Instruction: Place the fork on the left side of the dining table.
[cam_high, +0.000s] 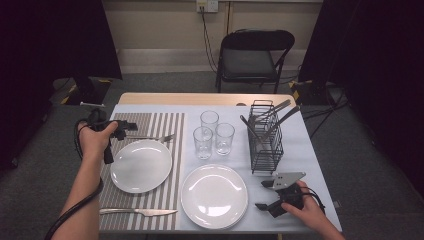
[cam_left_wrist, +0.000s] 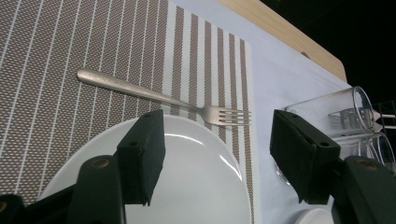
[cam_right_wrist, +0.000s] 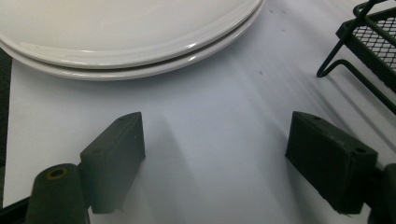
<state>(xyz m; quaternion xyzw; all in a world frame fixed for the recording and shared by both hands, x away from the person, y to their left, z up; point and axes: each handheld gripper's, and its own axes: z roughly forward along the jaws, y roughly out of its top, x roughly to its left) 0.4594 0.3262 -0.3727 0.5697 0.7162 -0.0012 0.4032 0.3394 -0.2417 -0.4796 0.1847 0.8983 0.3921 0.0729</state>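
Observation:
My left gripper (cam_high: 119, 140) (cam_left_wrist: 217, 140) hovers open over the far left edge of a white plate (cam_high: 141, 166) (cam_left_wrist: 196, 186), with nothing between its jaws. Just beyond the plate a silver fork (cam_high: 150, 137) (cam_left_wrist: 159, 95) lies flat on the striped placemat (cam_high: 172, 125) (cam_left_wrist: 56, 70), its tines pointing right. My right gripper (cam_high: 263, 194) (cam_right_wrist: 217, 154) rests open and empty at the table's near right, pointing left toward two stacked white plates (cam_high: 214, 195) (cam_right_wrist: 130, 51). A knife (cam_high: 137, 212) lies on the placemat near the front edge.
Three clear glasses (cam_high: 210, 132) (cam_left_wrist: 336, 112) stand in the middle of the table. A black wire cutlery rack (cam_high: 265, 137) (cam_right_wrist: 373, 42) holding several utensils stands to the right of them. A black folding chair (cam_high: 252, 55) stands beyond the table.

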